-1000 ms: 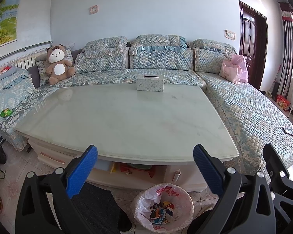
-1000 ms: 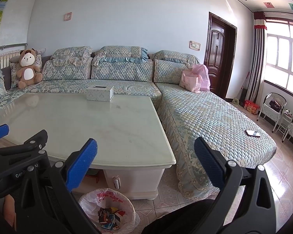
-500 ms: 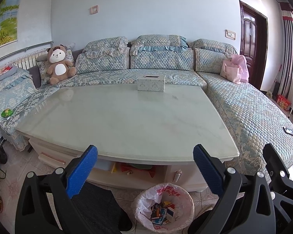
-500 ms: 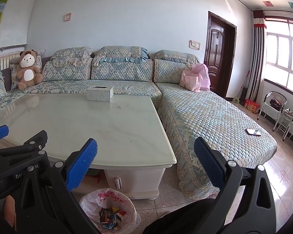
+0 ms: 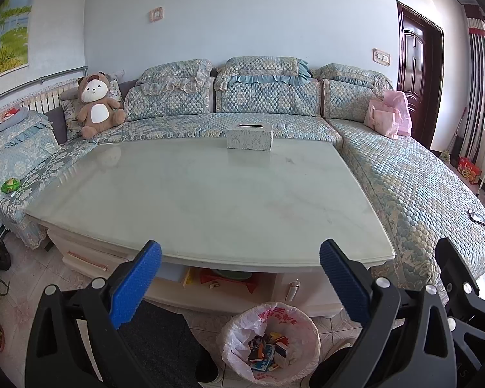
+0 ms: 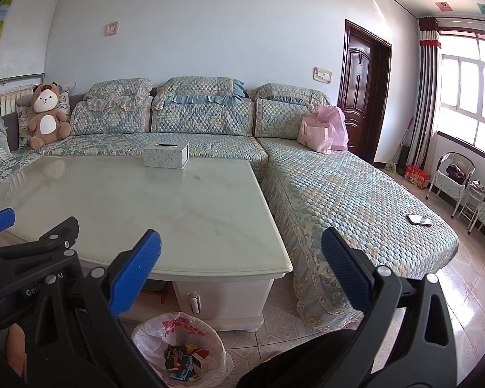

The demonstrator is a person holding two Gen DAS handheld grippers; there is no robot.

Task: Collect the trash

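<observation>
Both grippers hang wide open and empty, left gripper (image 5: pixel 241 258) beside right gripper (image 6: pixel 241 248). On the floor just below sits the bin (image 5: pixel 270 342), trash (image 5: pixel 268 352) inside. Beyond lies the table (image 5: pixel 210 200), tissue box (image 5: pixel 249 135) at its far edge, sofa (image 5: pixel 262 103) behind.

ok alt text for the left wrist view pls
Open, empty left tongs hang over a lined trash bin of small wrappers on the floor, before a pale coffee table bearing only a tissue box. A blue quilted sofa wraps around it, teddy bear at left.
</observation>
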